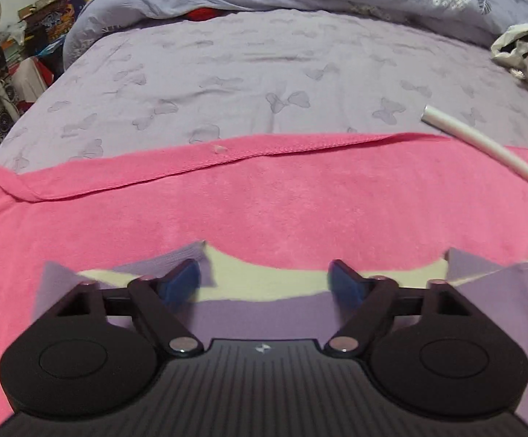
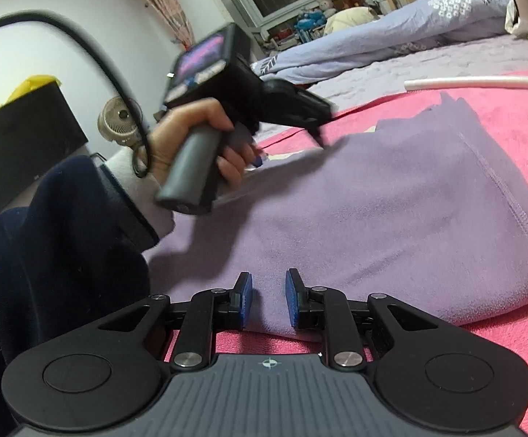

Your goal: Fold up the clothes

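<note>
Right gripper (image 2: 268,298): nearest the lens; jaws parted by a narrow gap, nothing between them; pads poised just over the near edge of the purple garment (image 2: 391,211)
Left gripper (image 1: 266,284): jaws spread wide, holding nothing; in the right wrist view it is blurred, gripped by the left hand (image 2: 198,138), its tips at the garment's far edge
Purple garment: lies flat on the pink towel (image 1: 264,200), which covers the bed sheet (image 1: 245,73); seamed hem runs along its right side; a pale lining shows between the left pads (image 1: 182,284)
White tube (image 1: 482,142): rests on the towel beyond the garment, apart from it
Step, as judged: take hold of opposite edges for a fold
Doing it well: bite only the top layer of cloth, not the towel; close both sides level; lift evenly so the hem lands square
</note>
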Available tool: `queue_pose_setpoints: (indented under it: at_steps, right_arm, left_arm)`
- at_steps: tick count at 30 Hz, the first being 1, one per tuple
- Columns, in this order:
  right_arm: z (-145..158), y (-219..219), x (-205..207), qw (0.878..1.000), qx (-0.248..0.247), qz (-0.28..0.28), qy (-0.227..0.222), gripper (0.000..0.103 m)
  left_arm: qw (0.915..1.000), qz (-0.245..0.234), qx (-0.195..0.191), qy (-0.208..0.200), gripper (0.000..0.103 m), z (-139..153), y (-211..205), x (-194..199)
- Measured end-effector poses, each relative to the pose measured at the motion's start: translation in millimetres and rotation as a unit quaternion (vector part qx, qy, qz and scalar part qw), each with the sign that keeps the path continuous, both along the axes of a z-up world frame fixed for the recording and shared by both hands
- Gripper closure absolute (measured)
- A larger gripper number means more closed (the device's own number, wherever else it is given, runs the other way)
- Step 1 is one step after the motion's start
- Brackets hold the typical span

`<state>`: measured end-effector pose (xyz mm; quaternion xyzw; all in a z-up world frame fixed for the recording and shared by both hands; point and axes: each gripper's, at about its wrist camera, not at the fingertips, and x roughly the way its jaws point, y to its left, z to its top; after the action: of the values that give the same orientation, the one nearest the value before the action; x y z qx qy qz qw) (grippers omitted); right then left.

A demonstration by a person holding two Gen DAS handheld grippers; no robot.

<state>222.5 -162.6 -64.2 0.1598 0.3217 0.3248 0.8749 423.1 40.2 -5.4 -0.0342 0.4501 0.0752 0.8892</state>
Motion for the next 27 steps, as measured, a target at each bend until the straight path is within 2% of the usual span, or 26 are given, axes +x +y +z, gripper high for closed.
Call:
queue_pose_setpoints:
  at_steps: [3, 5, 7, 8, 9, 11, 13, 14, 15, 16, 18, 19, 21, 23, 25, 27]
  right_arm:
    - [0, -1, 2, 1.000, 0.000, 0.001, -0.001, 0.080]
    - [0, 0, 2, 1.000, -0.001, 0.002, -0.001, 0.079]
    - [0, 0, 1, 1.000, -0.003, 0.002, -0.002, 0.078]
    - [0, 1, 1, 1.000, -0.004, 0.002, -0.003, 0.078]
    - [0, 2, 1, 1.000, -0.005, 0.002, -0.004, 0.078]
    - [0, 1, 1, 1.000, -0.004, 0.002, -0.004, 0.078]
    - [0, 1, 1, 1.000, -0.001, 0.002, -0.002, 0.078]
    - [0, 0, 1, 1.000, 0.002, 0.003, -0.001, 0.078]
    - [-1, 0, 2, 1.000, 0.004, 0.003, 0.000, 0.078]
    - [-1, -1, 2, 1.000, 0.007, 0.003, 0.002, 0.078]
    - [-1, -2, 3, 1.000, 0.011, 0.003, 0.004, 0.078]
    - [-2, -2, 3, 1.000, 0.012, 0.004, 0.004, 0.078]
    - [-1, -1, 3, 1.000, 0.009, 0.006, 0.002, 0.075]
    - [0, 1, 3, 1.000, 0.007, 0.008, 0.000, 0.073]
    - [1, 2, 3, 1.000, 0.006, 0.010, -0.002, 0.070]
    - [0, 2, 4, 1.000, 0.009, 0.012, -0.001, 0.067]
  left_arm:
    - [0.9983, -0.056, -0.004, -0.013, 0.019, 12, 1, -43]
    - [0.9956, -0.091, 0.015, -0.016, 0.018, 10, -4, -70]
    - [0.9930, -0.112, 0.037, -0.010, 0.016, -2, -11, -78]
    - [0.9917, -0.114, 0.057, -0.016, 0.005, -10, -16, -75]
    - [0.9903, -0.111, 0.079, -0.029, 0.000, -15, -20, -66]
    - [0.9925, -0.085, 0.081, -0.034, 0.000, -19, -22, -37]
    - [0.9956, -0.028, 0.087, -0.020, 0.000, -19, -20, -4]
    - [0.9956, -0.006, 0.092, -0.016, 0.003, -18, -19, 6]
    - [0.9952, 0.012, 0.096, -0.015, 0.016, -15, -19, 12]
    - [0.9958, 0.018, 0.088, -0.017, 0.023, -11, -17, 12]
    - [0.9978, -0.016, 0.056, -0.031, 0.021, -1, -15, -7]
    - [0.9971, -0.042, 0.054, -0.032, 0.019, 3, -17, -20]
    - [0.9932, -0.087, 0.074, -0.021, 0.014, 3, -24, -45]
    - [0.9879, -0.125, 0.090, -0.011, 0.014, -5, -37, -59]
    - [0.9824, -0.131, 0.130, -0.028, 0.003, -14, -49, -53]
    - [0.9867, -0.100, 0.125, -0.027, 0.000, -20, -51, -22]
